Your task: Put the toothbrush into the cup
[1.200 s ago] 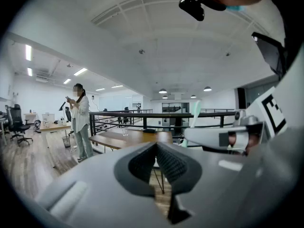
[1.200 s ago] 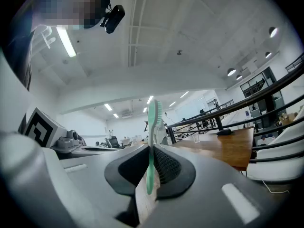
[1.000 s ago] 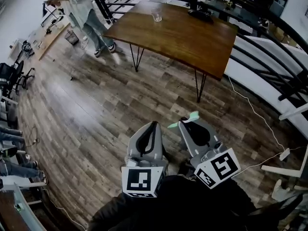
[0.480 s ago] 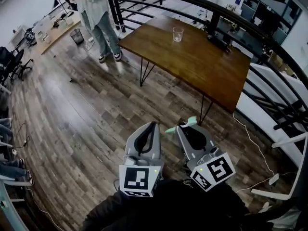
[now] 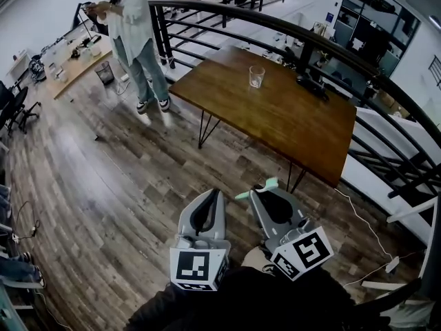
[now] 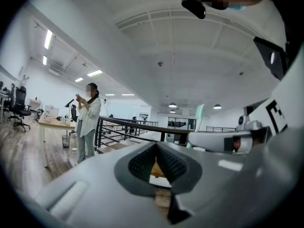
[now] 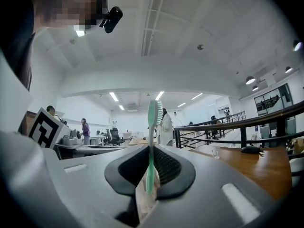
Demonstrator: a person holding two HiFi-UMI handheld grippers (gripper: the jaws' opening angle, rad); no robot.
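A clear glass cup stands at the far side of a brown wooden table, well ahead of both grippers. My right gripper is shut on a pale green toothbrush, which lies crosswise at its fingertips. In the right gripper view the toothbrush stands upright between the jaws of the right gripper, bristle end up, and the cup is small at the right. My left gripper is beside it, shut and holding nothing. The left gripper view shows the left gripper and the toothbrush.
A person in a white top stands beyond the table's left end. A black railing curves behind the table. A dark object lies on the table near the cup. A white cable runs over the wooden floor at right.
Both grippers have been carried across the floor toward the table. The table and cup now sit lower and larger in the head view. The toothbrush stays gripped.
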